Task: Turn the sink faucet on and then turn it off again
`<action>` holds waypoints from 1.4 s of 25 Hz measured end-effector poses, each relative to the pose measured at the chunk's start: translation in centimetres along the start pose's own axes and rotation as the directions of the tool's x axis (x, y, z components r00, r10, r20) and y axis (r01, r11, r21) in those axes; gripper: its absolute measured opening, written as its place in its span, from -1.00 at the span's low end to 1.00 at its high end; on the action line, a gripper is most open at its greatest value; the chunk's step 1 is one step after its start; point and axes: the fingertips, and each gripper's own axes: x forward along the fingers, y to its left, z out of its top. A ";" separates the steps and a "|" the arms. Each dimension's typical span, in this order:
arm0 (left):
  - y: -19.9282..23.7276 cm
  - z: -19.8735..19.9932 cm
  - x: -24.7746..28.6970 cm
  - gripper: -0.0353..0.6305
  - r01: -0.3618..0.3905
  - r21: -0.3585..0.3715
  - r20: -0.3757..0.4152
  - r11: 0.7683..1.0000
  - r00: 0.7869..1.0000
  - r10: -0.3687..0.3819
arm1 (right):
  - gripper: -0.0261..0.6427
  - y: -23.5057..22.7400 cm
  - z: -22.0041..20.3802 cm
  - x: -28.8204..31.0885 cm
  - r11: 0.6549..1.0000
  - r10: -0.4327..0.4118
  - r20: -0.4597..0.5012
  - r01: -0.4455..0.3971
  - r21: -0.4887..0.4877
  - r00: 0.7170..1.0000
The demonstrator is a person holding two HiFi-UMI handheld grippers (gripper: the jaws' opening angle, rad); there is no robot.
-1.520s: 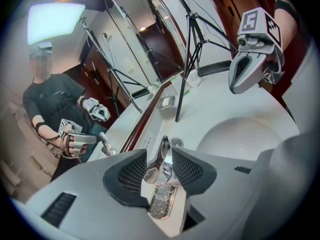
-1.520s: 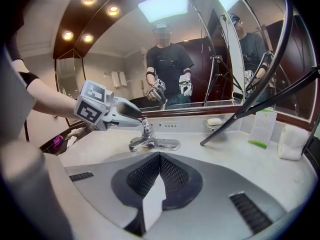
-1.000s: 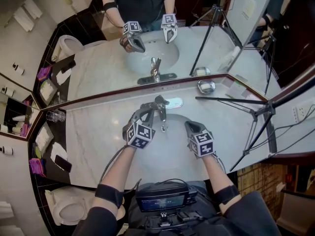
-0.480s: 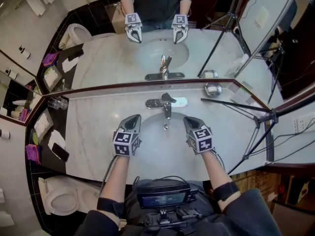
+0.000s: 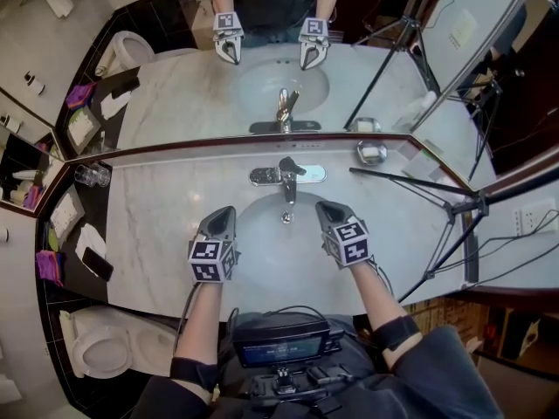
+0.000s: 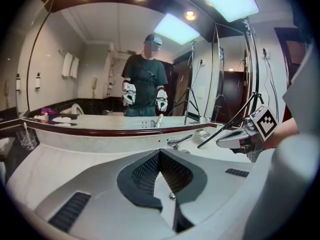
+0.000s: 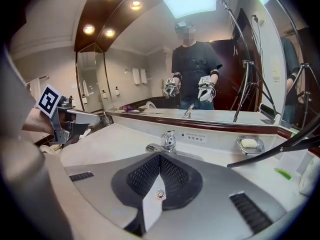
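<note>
Left tool [image 5: 223,213] is being held with jaws together, nothing between them, over the near left side of the sink [image 5: 262,256]. Right tool [image 5: 325,208] is being held the same way, jaws together and empty, over the near right side. Both are being pointed toward the faucet [image 5: 286,184], which is sitting at the back of the sink on the tabletop [image 5: 157,234], just under the mirror [image 5: 262,85], between the two tools and apart from both. Its lever [image 5: 292,165] is not being touched. No stream is being seen at the spout, so the faucet is being judged off. Step is being judged as either before turn-on or after turn-off; which one cannot be told. If turn-on is pending, one tool needs to be brought forward to the lever, its tip set under or against it, and the lever lifted until water is running, then pushed back down.
</note>
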 end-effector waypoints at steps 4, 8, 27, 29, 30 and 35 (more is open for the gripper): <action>-0.1 -0.2 0.2 -0.88 0.003 0.013 -0.008 1.000 1.000 -0.003 | -0.86 -0.3 0.0 0.3 0.999 -0.012 0.003 0.012 -0.036 1.000; -0.4 -0.5 0.5 -0.88 0.013 0.009 -0.017 1.000 1.000 -0.013 | -0.86 0.0 1.1 0.9 0.984 -0.024 -0.026 0.019 -0.179 0.999; -0.1 -1.6 0.8 -0.88 0.011 -0.016 -0.038 1.000 0.999 -0.012 | -0.18 -0.3 3.6 9.4 0.307 -0.122 -0.172 -0.128 -0.943 0.978; -0.1 -1.8 0.8 -0.88 0.011 -0.018 -0.040 1.000 0.999 -0.012 | -0.19 -0.1 3.3 10.1 0.257 -0.126 -0.206 -0.169 -0.952 0.970; -0.1 -1.9 0.8 -0.88 0.010 -0.019 -0.042 1.000 0.999 -0.011 | -0.19 -0.1 3.1 10.4 0.235 -0.129 -0.219 -0.185 -0.954 0.967; -0.2 -2.5 0.9 -0.88 0.008 -0.025 -0.047 1.000 0.999 -0.009 | -0.33 -0.5 1.7 11.2 0.183 -0.137 -0.256 -0.229 -0.956 0.957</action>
